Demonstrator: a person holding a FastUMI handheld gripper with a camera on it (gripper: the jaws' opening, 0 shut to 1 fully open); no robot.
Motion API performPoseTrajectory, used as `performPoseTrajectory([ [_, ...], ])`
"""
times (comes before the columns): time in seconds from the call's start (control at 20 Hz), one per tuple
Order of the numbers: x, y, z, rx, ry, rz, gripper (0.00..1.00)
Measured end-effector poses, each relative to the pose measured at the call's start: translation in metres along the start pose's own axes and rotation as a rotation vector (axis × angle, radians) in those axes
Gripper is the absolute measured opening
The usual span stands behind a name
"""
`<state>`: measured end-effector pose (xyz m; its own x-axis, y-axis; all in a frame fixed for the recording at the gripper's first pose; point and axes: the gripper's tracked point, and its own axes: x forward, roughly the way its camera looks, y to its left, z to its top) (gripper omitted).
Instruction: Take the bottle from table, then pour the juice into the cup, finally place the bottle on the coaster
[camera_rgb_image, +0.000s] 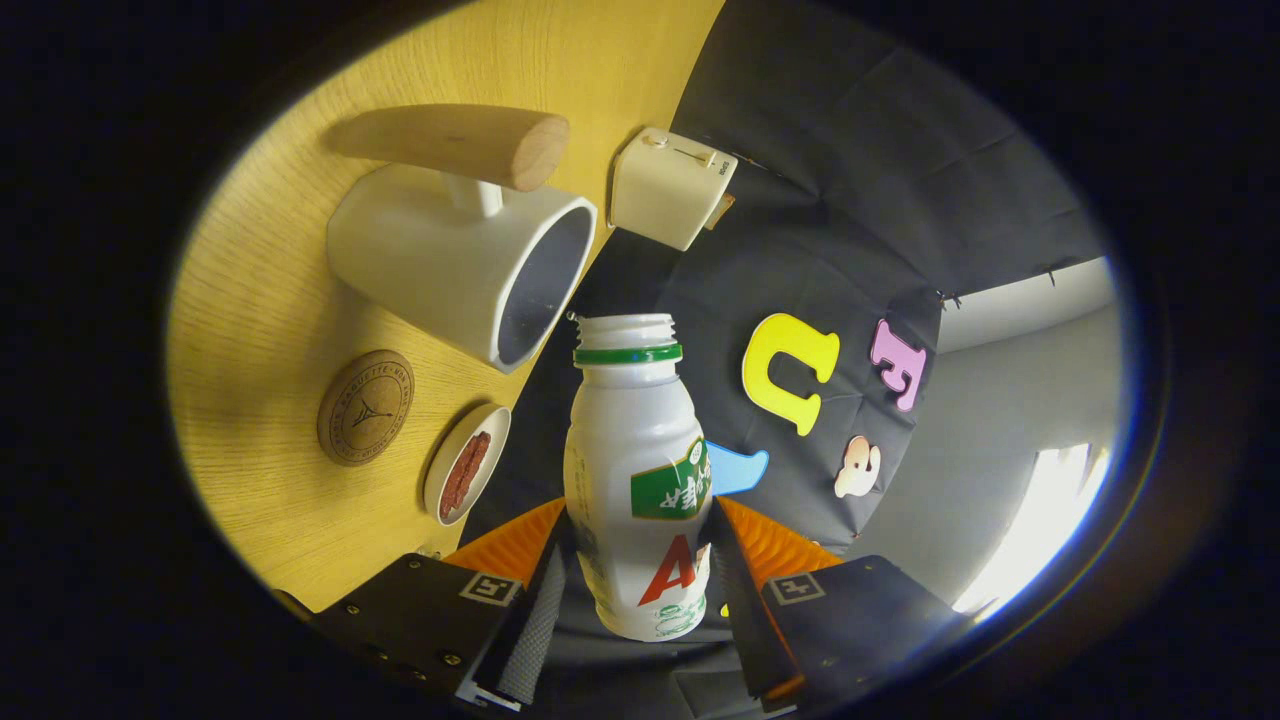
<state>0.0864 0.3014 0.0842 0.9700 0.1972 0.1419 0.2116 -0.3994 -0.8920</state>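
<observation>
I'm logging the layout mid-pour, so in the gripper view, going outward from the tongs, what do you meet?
The tongs shut on the bottle → small dish of red bits → cork coaster → white cup with its wooden handle → cream box farthest.

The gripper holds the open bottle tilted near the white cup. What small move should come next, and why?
Probably tip a little further. The gripper is shut on the bottle, whose open mouth sits just beside the rim of the white cup, and no juice shows leaving it.
</observation>
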Motion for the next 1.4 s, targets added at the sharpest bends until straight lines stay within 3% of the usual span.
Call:
performPoseTrajectory([
  [0.85,-0.001,-0.003,0.004,-0.021,-0.004,-0.04,0.75],
  [1.05,0.005,0.007,-0.012,0.172,0.032,0.019,0.75],
  [1.4,0.003,0.031,-0.017,0.65,0.049,0.14,0.75],
])
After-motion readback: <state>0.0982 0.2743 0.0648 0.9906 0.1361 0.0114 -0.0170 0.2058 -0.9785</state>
